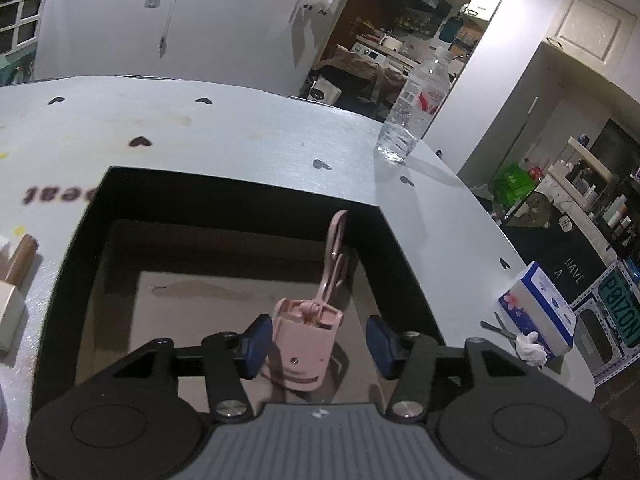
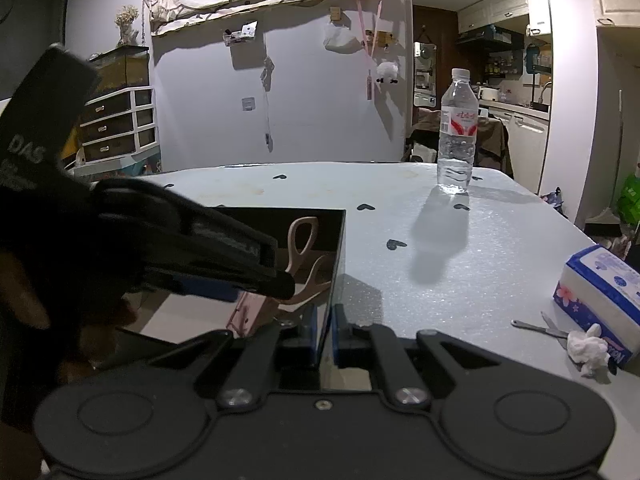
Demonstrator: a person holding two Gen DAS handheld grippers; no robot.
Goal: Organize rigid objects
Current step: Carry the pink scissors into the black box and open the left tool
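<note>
Far to the left of the left gripper [image 1: 318,340], a brown cylinder [image 1: 24,258] and a white block [image 1: 8,316] lie on the pale table [image 1: 200,136], outside the black box [image 1: 240,184]. The left gripper reaches down into this box. Its jaws stand partly open, with the pink eyelash curler [image 1: 306,344] between them. The left pad [image 1: 256,340] is right up against the curler's side, while the right pad has a clear gap to it, so nothing is clamped. The curler stands on the box floor with its handles leaning up and away from the gripper, towards the far right corner of the box.

The right gripper [image 2: 325,336] sits just right of the left one, at the box's right wall. Its jaws are closed tight on that thin wall, one pad inside the box and one outside. In the right wrist view the body of the left gripper crosses in from the left, over the box.

Ahead and to the right of both grippers, well apart from the box, a clear water bottle [image 1: 412,108] stands upright near the table's far edge. Further right, near the table's right edge, are a blue and white tissue pack [image 1: 536,312], a thin metal tool [image 1: 500,330] and a crumpled white wad [image 1: 530,346] touching the pack.
</note>
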